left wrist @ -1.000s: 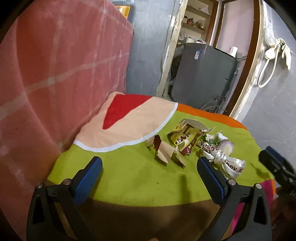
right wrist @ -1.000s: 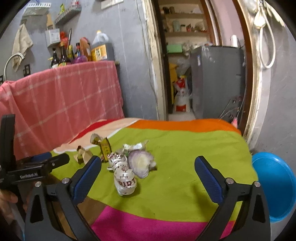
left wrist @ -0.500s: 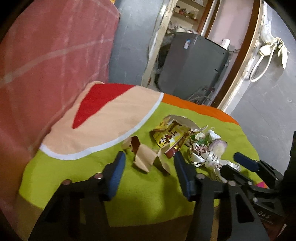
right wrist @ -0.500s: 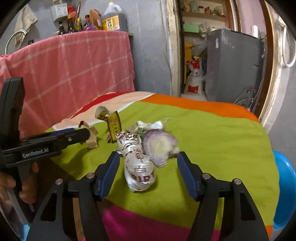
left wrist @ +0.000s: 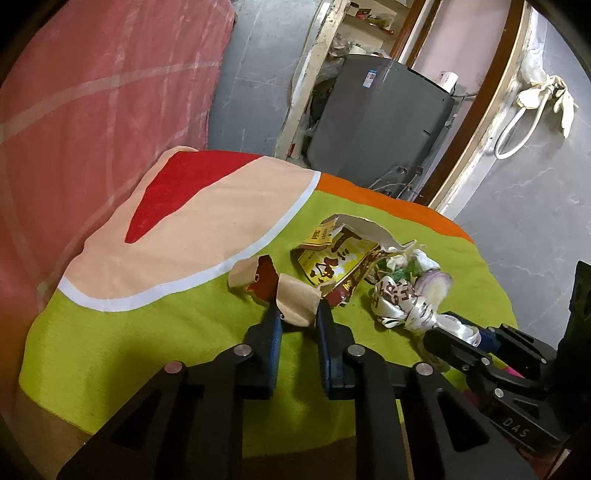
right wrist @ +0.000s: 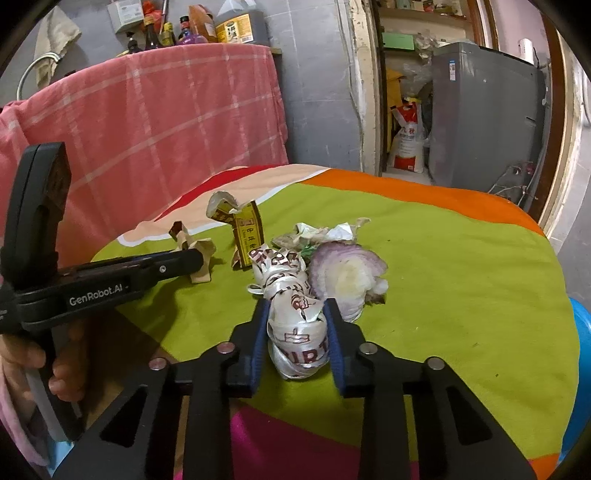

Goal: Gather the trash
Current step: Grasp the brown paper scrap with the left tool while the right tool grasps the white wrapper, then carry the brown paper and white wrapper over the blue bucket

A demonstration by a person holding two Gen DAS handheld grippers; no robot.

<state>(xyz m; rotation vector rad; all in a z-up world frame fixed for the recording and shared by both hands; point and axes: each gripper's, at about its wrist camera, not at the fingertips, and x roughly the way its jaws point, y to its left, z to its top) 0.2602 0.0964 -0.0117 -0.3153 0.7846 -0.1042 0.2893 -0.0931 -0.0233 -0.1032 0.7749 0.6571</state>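
Trash lies in a cluster on the green part of the tablecloth (left wrist: 166,332). My left gripper (left wrist: 298,312) is shut on a torn brown paper scrap (left wrist: 295,295); from the right wrist view the left gripper (right wrist: 184,258) reaches in from the left. My right gripper (right wrist: 296,310) has its jaws closing, and its blue pads touch both sides of a crumpled white printed ribbon (right wrist: 297,332). A halved red onion (right wrist: 347,273) lies just right of the ribbon. Behind them are a torn yellow packet (left wrist: 340,258) and a crumpled white wrapper (right wrist: 321,232).
A pink checked cloth (right wrist: 166,129) hangs behind the table, with bottles (right wrist: 207,22) above it. A blue basin (right wrist: 580,369) sits low beside the table's right edge. A grey appliance (left wrist: 380,122) stands in the doorway beyond. A hand (right wrist: 29,362) holds the left gripper.
Both grippers moved forward and down onto the trash while their jaws closed from wide open. The left one took hold of the brown paper; the right one closed around the ribbon.
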